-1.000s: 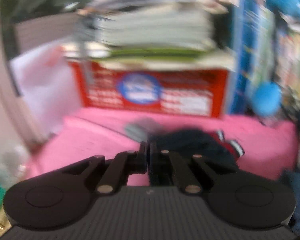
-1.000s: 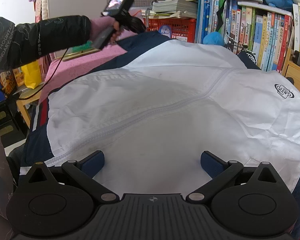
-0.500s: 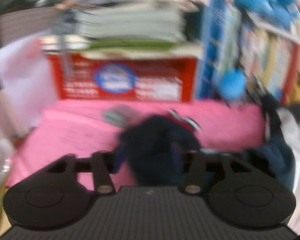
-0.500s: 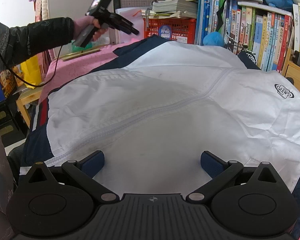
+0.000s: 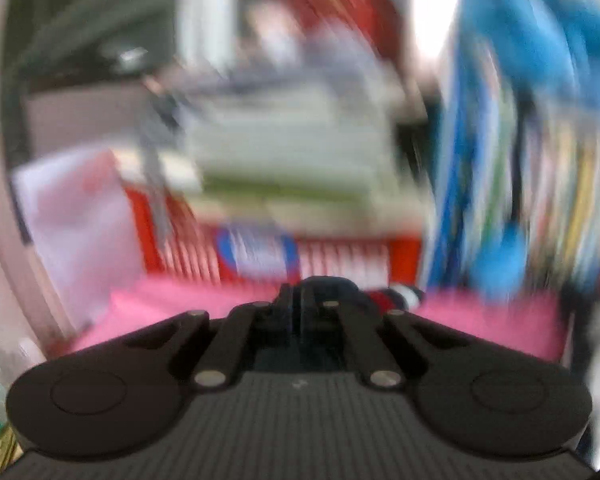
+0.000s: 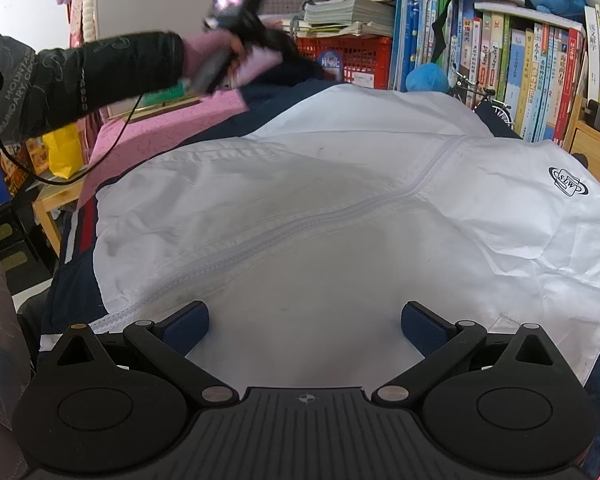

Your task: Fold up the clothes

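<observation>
Hovering over the white front of a jacket (image 6: 340,216), the right gripper (image 6: 306,320) has its jaws spread wide, nothing between the blue pads (image 6: 188,320), which sit just above the cloth. The jacket lies flat ahead of this gripper, zipper running diagonally from near the left pad up toward the far right, a small round logo (image 6: 568,181) off to the right. Navy trim with a red stripe edges the jacket to the left of the gripper. Far ahead and left, a hand (image 6: 216,52) in a dark sleeve (image 6: 100,76) grips the left gripper (image 6: 296,50) handle, its tip at a dark navy part of the jacket, a sleeve or collar by the look of it, lifted near a red crate (image 6: 356,60).

Left wrist view is badly blurred. The left gripper (image 5: 300,304) has its jaws pressed together, and dark fabric (image 5: 340,292) sits right at the fingertips; whether it is pinched cannot be told. A pink cloth-covered table (image 5: 480,320) spreads past the tip, with the red crate (image 5: 340,264) and stacked papers (image 5: 292,152) beyond. Books (image 6: 520,60) stand far right of the right gripper.
</observation>
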A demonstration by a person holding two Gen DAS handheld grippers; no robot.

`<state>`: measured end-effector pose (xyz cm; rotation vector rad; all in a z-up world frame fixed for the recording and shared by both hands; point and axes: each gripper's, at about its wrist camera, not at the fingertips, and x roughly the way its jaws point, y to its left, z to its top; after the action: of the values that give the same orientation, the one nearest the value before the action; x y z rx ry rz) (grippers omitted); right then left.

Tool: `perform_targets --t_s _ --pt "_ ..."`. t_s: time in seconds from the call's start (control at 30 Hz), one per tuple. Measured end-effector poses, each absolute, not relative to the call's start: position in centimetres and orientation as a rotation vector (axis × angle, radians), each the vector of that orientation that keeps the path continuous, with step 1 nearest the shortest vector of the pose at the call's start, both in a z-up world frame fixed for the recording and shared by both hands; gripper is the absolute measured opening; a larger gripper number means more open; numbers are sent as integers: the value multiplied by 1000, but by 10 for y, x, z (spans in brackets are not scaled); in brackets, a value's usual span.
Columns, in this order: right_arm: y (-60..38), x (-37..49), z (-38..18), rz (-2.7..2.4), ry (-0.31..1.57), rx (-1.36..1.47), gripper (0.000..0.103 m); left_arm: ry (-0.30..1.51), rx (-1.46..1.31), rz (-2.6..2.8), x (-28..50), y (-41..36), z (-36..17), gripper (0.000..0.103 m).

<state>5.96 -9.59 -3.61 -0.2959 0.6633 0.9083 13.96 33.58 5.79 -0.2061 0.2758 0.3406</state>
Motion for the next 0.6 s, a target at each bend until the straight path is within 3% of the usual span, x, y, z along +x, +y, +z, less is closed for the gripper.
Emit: perform_targets --t_s 0.07,0.13,0.23,0.43,0.53,0.6 --pt "-96 60 -36 909 663 -296 103 135 -412 247 114 372 77 5" --pt "-96 60 -36 909 664 -296 103 118 -495 293 101 395 76 7" --pt "-96 60 -36 909 664 -295 103 267 -350 491 104 403 57 4" --pt "-97 60 -36 909 664 -295 103 479 -380 560 107 413 5 7" --pt "-97 60 -36 910 665 -295 103 508 -358 504 108 399 -5 33" --pt "-97 61 -36 910 665 -293 103 525 -340 462 111 386 -8 71"
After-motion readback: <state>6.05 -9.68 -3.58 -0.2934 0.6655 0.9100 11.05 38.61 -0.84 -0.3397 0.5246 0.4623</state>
